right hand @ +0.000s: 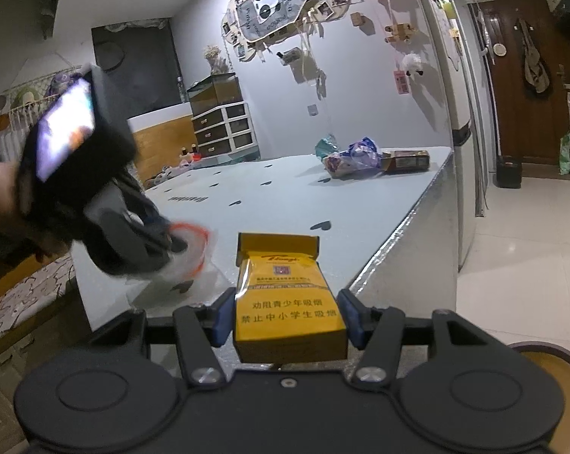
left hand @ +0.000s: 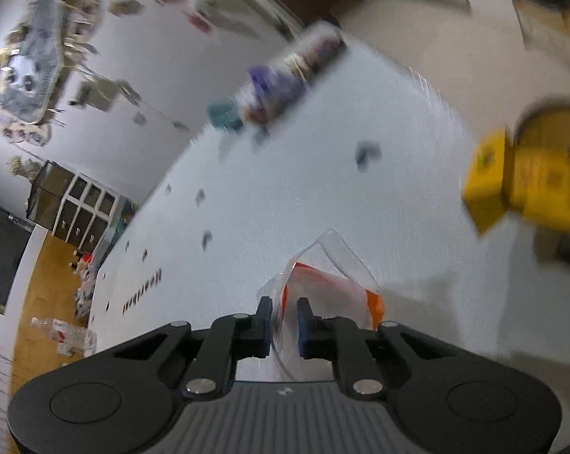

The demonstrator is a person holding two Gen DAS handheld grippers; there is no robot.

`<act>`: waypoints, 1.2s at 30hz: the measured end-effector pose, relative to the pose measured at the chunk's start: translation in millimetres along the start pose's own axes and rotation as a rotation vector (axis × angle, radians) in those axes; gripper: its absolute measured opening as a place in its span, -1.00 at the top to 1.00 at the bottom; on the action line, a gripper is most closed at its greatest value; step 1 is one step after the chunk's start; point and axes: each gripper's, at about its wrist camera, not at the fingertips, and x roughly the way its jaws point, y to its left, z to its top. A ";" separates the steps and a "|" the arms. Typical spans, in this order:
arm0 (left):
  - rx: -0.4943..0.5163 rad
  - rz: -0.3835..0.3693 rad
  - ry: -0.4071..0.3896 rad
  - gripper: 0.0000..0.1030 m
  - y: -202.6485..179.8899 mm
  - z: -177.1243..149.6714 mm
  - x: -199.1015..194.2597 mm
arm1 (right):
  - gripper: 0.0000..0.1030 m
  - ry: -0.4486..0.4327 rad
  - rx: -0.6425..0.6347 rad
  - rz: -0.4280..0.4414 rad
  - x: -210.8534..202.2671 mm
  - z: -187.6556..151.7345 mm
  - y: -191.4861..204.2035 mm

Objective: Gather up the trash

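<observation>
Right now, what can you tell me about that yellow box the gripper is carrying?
The yellow cigarette pack looks like thin cardboard under a glossy clear wrap. Its flip lid stands open at the far end, the front bears a red script logo and two lines of dark Chinese print. It sits squarely between the blue pads of the right gripper, which press its two sides, held just above the near edge of the pale blue table. Nothing else touches it. The left wrist view shows it only blurred.

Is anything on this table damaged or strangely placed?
The yellow cigarette pack in the right claw has its lid flipped open. A crumpled purple wrapper lies at the table's far end.
</observation>
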 end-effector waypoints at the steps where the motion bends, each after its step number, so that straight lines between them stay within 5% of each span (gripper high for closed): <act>1: -0.039 -0.010 -0.046 0.72 6.1 2.0 -9.6 | -0.12 -0.001 0.004 -0.002 0.1 0.2 -0.4; 6: -0.229 -0.080 -0.268 0.72 26.4 10.8 -40.9 | -0.12 0.001 0.006 0.000 2.6 0.2 3.5; 10: -0.354 -0.152 -0.342 0.72 33.1 19.4 -41.5 | -0.12 0.020 -0.018 0.045 4.4 -2.5 16.5; 22: -0.679 -0.420 -0.401 0.72 33.4 2.0 -24.0 | -0.12 0.022 0.013 0.146 15.4 2.2 44.0; 36: -0.696 -0.506 -0.348 0.68 23.7 -43.3 -18.5 | -0.10 0.013 0.019 0.039 22.9 0.1 40.3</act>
